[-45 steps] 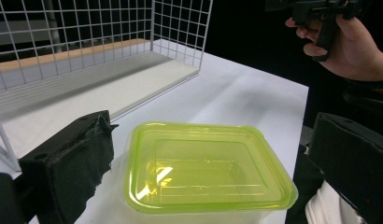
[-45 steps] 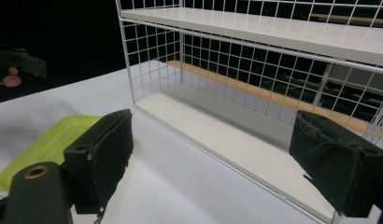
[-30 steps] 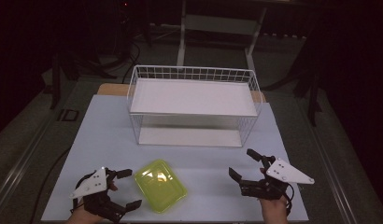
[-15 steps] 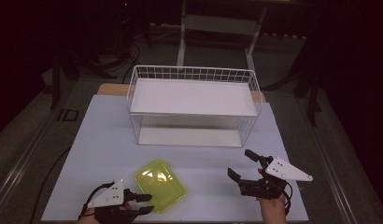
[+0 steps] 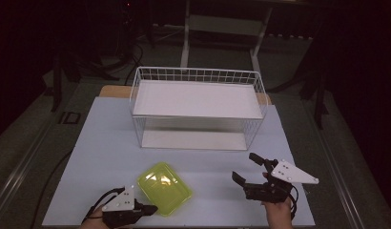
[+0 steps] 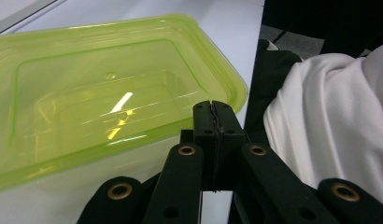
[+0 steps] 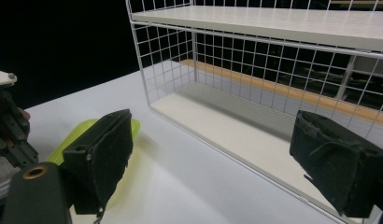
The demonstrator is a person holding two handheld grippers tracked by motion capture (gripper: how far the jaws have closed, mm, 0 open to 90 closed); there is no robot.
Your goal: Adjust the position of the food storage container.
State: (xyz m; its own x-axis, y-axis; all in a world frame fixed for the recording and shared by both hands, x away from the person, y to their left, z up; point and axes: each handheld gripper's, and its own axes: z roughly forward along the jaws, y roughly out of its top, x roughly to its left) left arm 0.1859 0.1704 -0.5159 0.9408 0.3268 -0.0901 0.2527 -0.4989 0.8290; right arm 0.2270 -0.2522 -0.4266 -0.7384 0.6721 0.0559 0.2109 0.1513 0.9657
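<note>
L gripper (image 6: 213, 109) pinched on tub (image 6: 101, 93) rim, near table (image 5: 108, 143) edge.
Jaws just closed, pressed together w/ thin rim seemingly between; shallow corner bite, so tub may slip or tilt on lift. R gripper (image 5: 253, 171) spread, idle, well apart; rack (image 5: 198, 102) behind.

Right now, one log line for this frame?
left gripper: shut on rim of translucent yellow-green plastic container | right gripper: open, empty | white wire shelf rack: untouched

Bare table (image 5: 112, 138) before wire rack (image 5: 198, 109)
</note>
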